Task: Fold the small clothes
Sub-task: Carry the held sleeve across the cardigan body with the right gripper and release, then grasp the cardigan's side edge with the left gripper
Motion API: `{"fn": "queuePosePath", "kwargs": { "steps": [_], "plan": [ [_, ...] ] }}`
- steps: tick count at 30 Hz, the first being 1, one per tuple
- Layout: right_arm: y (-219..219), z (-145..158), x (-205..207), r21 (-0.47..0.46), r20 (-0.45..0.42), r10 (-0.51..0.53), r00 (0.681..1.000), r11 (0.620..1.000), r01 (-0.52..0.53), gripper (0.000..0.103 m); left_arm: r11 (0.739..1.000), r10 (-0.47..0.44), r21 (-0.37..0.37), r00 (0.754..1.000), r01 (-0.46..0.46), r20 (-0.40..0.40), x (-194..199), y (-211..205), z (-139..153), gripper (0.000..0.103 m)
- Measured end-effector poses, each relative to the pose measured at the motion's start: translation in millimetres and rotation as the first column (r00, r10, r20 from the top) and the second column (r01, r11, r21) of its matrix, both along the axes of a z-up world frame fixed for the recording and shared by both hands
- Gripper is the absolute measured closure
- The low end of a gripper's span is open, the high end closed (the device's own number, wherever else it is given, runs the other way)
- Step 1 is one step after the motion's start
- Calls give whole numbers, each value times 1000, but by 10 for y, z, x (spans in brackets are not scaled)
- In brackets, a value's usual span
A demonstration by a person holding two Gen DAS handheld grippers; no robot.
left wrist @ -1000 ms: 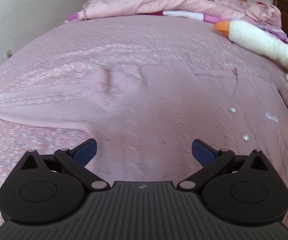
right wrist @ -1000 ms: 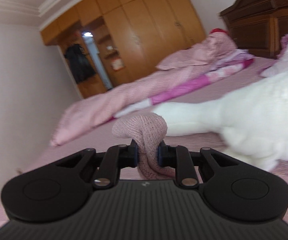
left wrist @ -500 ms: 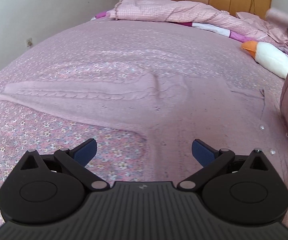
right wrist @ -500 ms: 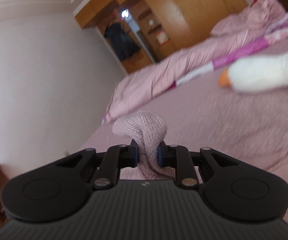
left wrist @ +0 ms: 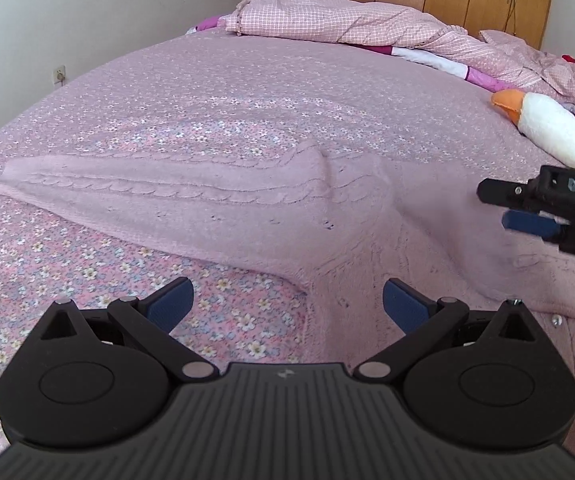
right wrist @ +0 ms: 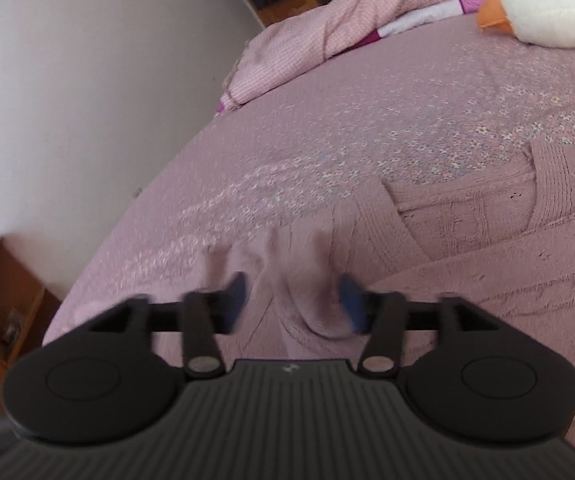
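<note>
Nearest us, our left gripper (left wrist: 287, 300) hangs with its jaws spread wide and nothing between them, poised over the near edge of the bed with the floral pink bedspread (left wrist: 67, 248). Our right gripper (right wrist: 293, 300) has just let go: half a second ago it was clamped on a bunched fold of knit, and now its jaws stand apart, blurred, with the dropped fabric lying slack between them. So the carried sleeve has been laid down, it seems, and one fold is delivered. The pale pink cable-knit cardigan (left wrist: 367, 216) lies flat along the near part of the bed, its other sleeve (left wrist: 147, 190) stretched straight toward the left edge, not yet folded. That sleeve looks like our next job, and our empty left gripper is the closer one to it. Farther off, a white plush goose with an orange beak (left wrist: 551, 132) rests by the right edge, and a rumpled pink checked duvet (left wrist: 347, 24) is heaped along the far end.
</note>
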State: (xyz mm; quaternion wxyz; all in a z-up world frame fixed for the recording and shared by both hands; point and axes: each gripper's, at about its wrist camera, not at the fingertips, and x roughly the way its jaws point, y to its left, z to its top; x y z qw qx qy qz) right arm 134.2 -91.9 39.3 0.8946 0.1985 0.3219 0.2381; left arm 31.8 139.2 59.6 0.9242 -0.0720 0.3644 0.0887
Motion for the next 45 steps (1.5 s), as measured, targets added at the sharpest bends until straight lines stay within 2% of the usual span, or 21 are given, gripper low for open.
{"fn": "queuePosePath", "kwargs": {
  "steps": [1,5,12,16,19,23,27,30,34,36,37,39,42,43,45],
  "plan": [
    [8,17,-53,-9,15,17,1000,1000,-17,32,1000,-4,-6,1000,4,1,21,-9,-1,0],
    [-121,91,-182,-40,57,34,998,999,-32,33,999,-27,-23,1000,27,4,155,-49,-10,0],
    [-768,32,-318,-120,52,-163,985,978,169,33,992,-129,-8,991,129,39,594,-194,-11,2],
    [-1089,-48,-451,-218,54,-255,965,941,261,33,971,-239,22,970,238,52,938,-325,18,20],
    [-1264,-136,-534,-282,67,-307,949,907,313,33,959,-281,39,959,280,38,1196,-374,-23,36],
    [-1420,-277,-600,-341,58,-346,936,875,344,35,943,-332,0,943,332,9,1469,-418,-162,53],
    [-1435,-364,-650,-371,92,-330,939,864,340,35,917,-398,-24,917,399,13,1630,-496,-284,53],
    [-1403,-406,-666,-391,118,-320,940,855,340,35,904,-427,-17,904,427,1,1722,-586,-383,52],
    [-1386,-446,-677,-397,148,-319,936,847,352,35,891,-451,-61,893,450,6,1774,-649,-491,52],
    [-1392,-455,-681,-390,156,-321,934,849,357,35,883,-465,-60,885,466,26,1727,-692,-493,70],
    [-1395,-460,-684,-388,159,-321,934,849,358,35,881,-466,-70,884,468,35,1697,-707,-486,85],
    [-1396,-464,-694,-385,164,-320,933,850,359,35,898,-432,-69,900,435,53,1623,-714,-425,86],
    [-1409,-467,-703,-378,168,-319,933,853,360,35,948,-308,-54,947,313,91,1413,-617,-179,86],
    [-1410,-472,-707,-375,170,-319,932,854,361,35,969,-240,-45,967,244,82,1349,-580,-82,86],
    [-1413,-475,-707,-373,172,-319,932,854,362,35,989,-143,-41,989,144,31,1249,-507,55,86]
  ]
}}
